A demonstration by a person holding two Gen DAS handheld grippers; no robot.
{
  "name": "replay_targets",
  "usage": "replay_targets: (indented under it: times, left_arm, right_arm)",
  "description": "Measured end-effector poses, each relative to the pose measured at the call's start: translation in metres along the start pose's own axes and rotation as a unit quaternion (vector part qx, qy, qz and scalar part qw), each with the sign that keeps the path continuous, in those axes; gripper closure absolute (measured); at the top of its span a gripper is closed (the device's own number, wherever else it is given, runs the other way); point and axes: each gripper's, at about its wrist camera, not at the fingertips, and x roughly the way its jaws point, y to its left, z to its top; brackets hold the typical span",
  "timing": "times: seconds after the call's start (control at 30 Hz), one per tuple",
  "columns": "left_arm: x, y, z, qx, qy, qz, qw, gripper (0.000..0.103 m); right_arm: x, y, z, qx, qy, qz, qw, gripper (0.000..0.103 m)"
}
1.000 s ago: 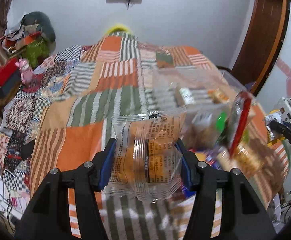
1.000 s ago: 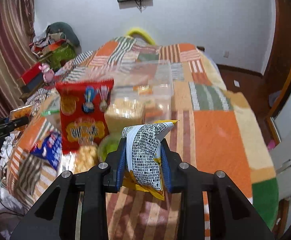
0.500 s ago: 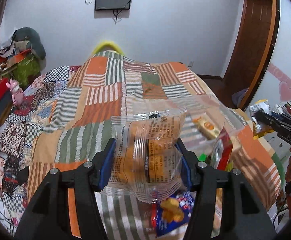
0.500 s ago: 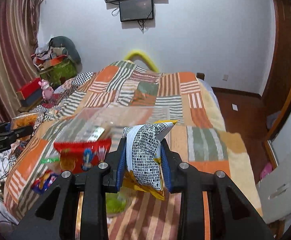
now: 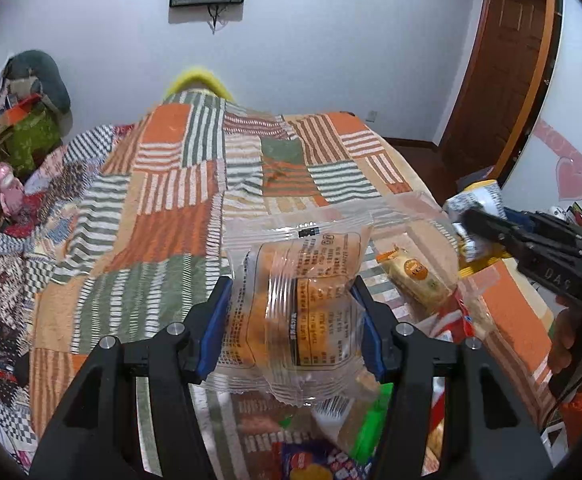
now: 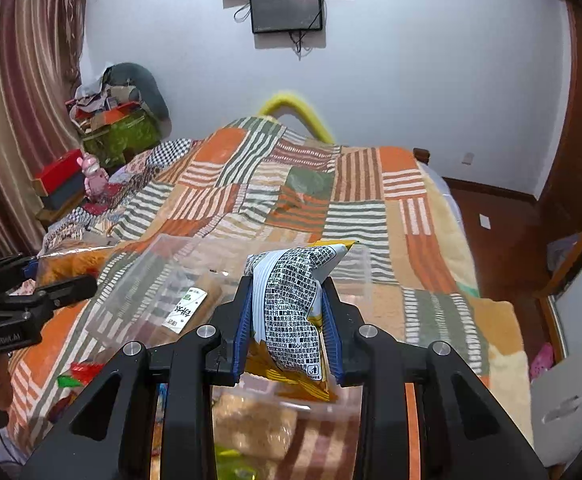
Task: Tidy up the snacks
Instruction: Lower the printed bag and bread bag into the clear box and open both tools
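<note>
My left gripper (image 5: 293, 320) is shut on a clear packet of orange cakes (image 5: 299, 304), held above the near end of a clear plastic bin (image 5: 419, 216) on the bed. My right gripper (image 6: 289, 330) is shut on a white and yellow printed snack packet (image 6: 295, 308), held over the same bin (image 6: 131, 280). The bin holds a yellow wrapped cake (image 5: 415, 276) and a brown packet with a green label (image 6: 189, 308). Each gripper shows in the other's view: the right one (image 5: 467, 220) at the right edge, the left one (image 6: 87, 282) at the left edge.
A patchwork blanket in orange, green and white (image 5: 163, 208) covers the bed. Loose snacks lie below the grippers, among them a red bag (image 5: 455, 320), a green packet (image 5: 371, 424) and puffed snacks (image 6: 251, 424). Boxes and a pink toy (image 6: 93, 172) stand at the left. A wooden door (image 5: 503, 64) is at the right.
Both grippers have risen and moved forward over the bin, each still holding its packet. The red bag and loose snacks have dropped lower in both views.
</note>
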Motion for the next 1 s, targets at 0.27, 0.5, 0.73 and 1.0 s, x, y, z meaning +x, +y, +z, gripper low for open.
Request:
replay_targets:
  times: [0.27, 0.5, 0.73, 1.0]
  left_arm:
    - [0.037, 0.000, 0.005, -0.015, 0.040, -0.017, 0.9990, 0.046]
    - [0.049, -0.003, 0.003, -0.013, 0.052, -0.010, 0.9985, 0.045]
    - [0.030, -0.011, 0.006, 0.007, 0.036, -0.003, 0.9993, 0.043]
    - [-0.013, -0.010, -0.002, 0.007, 0.019, -0.007, 0.9998, 0.041]
  right_arm:
    - [0.036, -0.002, -0.006, 0.007, 0.051, 0.019, 0.999, 0.074]
    - [0.044, -0.003, -0.010, 0.000, 0.078, 0.037, 0.996, 0.073]
    - [0.034, -0.011, -0.006, 0.012, 0.070, 0.035, 0.997, 0.068]
    - [-0.003, -0.015, -0.007, 0.016, 0.041, 0.030, 0.999, 0.060]
